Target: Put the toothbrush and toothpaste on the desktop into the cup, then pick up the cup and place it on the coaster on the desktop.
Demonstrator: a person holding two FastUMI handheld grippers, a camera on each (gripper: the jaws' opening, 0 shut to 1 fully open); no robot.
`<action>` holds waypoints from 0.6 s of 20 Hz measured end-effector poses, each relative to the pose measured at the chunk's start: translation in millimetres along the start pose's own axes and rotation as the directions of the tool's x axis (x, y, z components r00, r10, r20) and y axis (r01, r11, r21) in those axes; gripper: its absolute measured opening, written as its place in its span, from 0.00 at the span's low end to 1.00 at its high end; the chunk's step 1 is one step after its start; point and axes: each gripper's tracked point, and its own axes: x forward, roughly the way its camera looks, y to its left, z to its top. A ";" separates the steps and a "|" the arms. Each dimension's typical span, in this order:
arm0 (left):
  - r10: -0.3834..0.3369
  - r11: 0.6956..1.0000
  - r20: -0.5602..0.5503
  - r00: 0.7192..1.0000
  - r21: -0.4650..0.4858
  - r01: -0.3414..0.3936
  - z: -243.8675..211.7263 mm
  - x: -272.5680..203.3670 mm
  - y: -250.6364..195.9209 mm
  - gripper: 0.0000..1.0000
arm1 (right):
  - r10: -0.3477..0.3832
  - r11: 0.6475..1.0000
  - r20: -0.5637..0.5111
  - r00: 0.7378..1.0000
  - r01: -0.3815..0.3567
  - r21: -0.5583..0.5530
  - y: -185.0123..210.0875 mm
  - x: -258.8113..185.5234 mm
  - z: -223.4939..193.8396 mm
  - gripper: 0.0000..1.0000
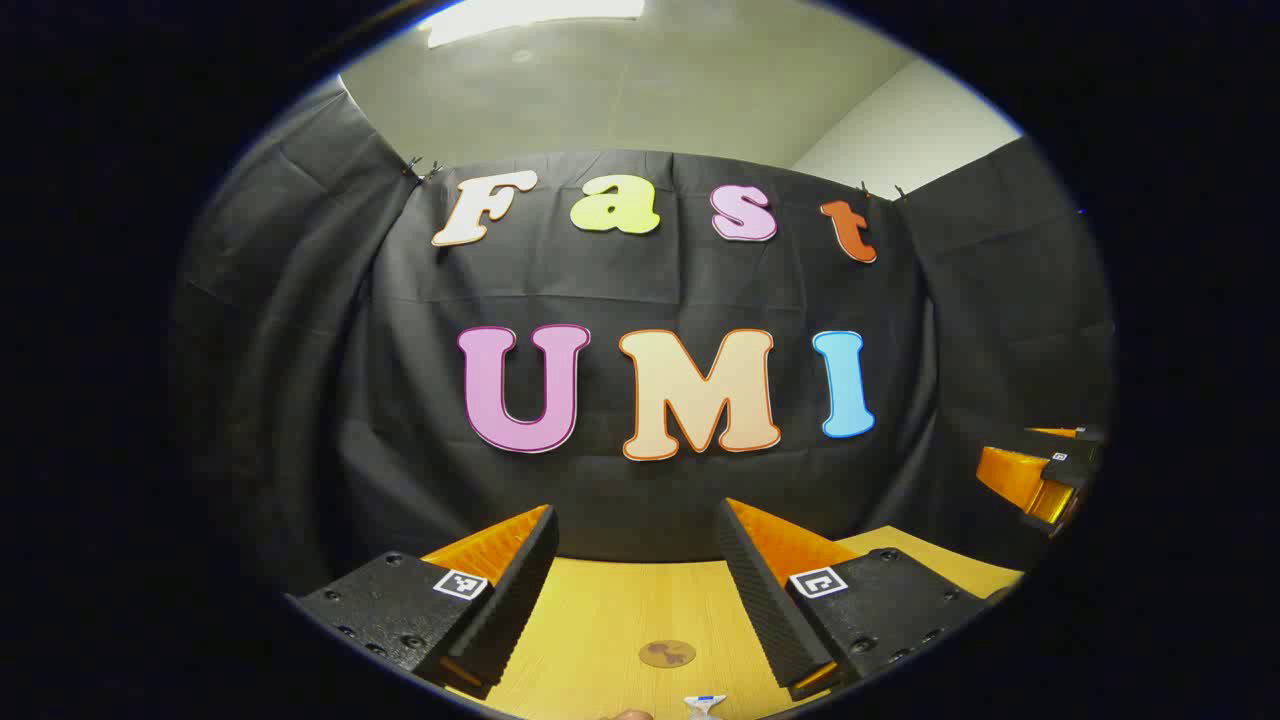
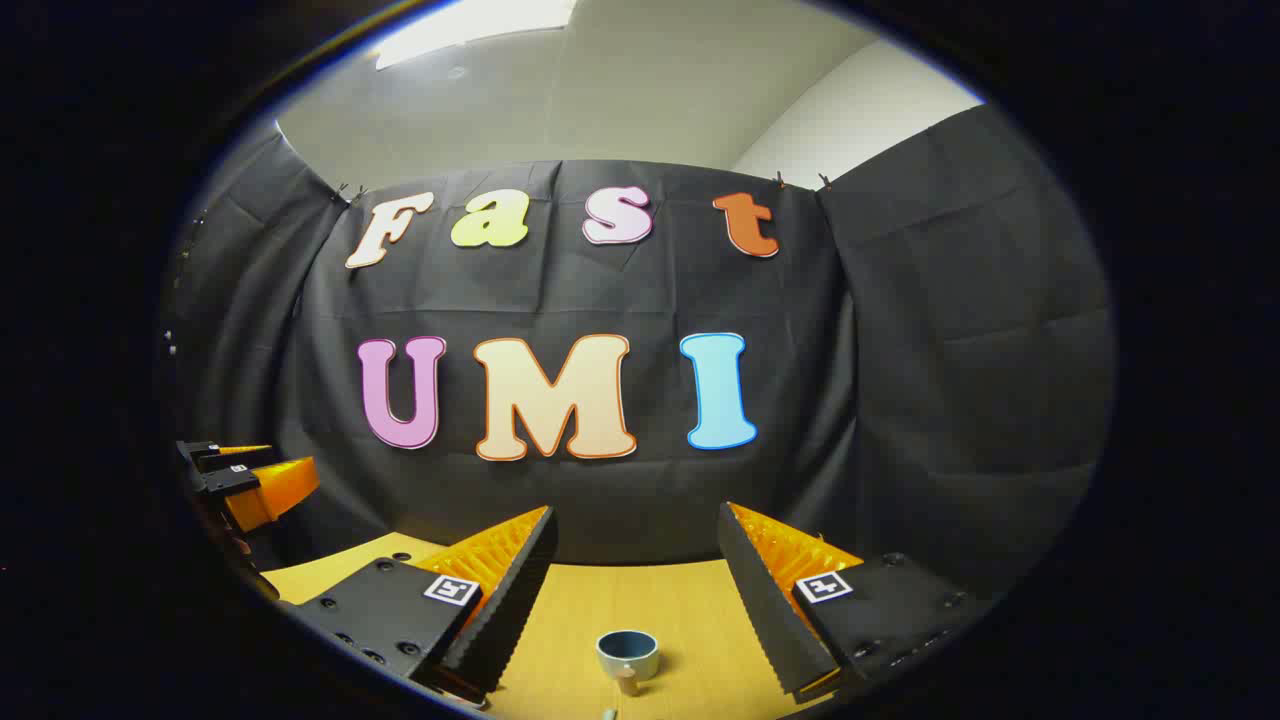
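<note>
Both units are raised above the table [image 1: 600,620] and aimed at the booth's back wall, a posture suited to surveying the layout before any approach.

The left hand-held gripper [image 1: 635,560] has its jaws wide apart and holds nothing. The coaster [image 1: 667,654] lies on the table ahead of it.

The right hand-held gripper [image 2: 635,560] is likewise spread wide and empty. The cup [image 2: 627,654] stands upright ahead of it, mouth up, ready to receive items. By my judgement, no step of the task is done yet.

Below each claw, the surface [image 1: 620,610] looks like matt, pale wood grain. The claw fingers [image 2: 510,590] carry ribbed black pads; the cup [image 2: 628,655] ahead looks smooth, glazed.
</note>
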 end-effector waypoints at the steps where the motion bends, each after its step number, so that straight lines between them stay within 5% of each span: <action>1: -0.001 1.000 -0.002 1.000 0.005 0.001 -1.4 0.6 -0.7 0.93 | 0.003 1.000 0.001 1.000 -0.003 -0.003 1.3 0.2 -0.6 0.99; 12: -0.003 1.000 -0.015 1.000 -0.012 0.003 -12.4 9.5 2.7 0.93 | 0.033 0.998 -0.043 0.999 -0.035 -0.046 15.8 10.9 -19.4 0.99</action>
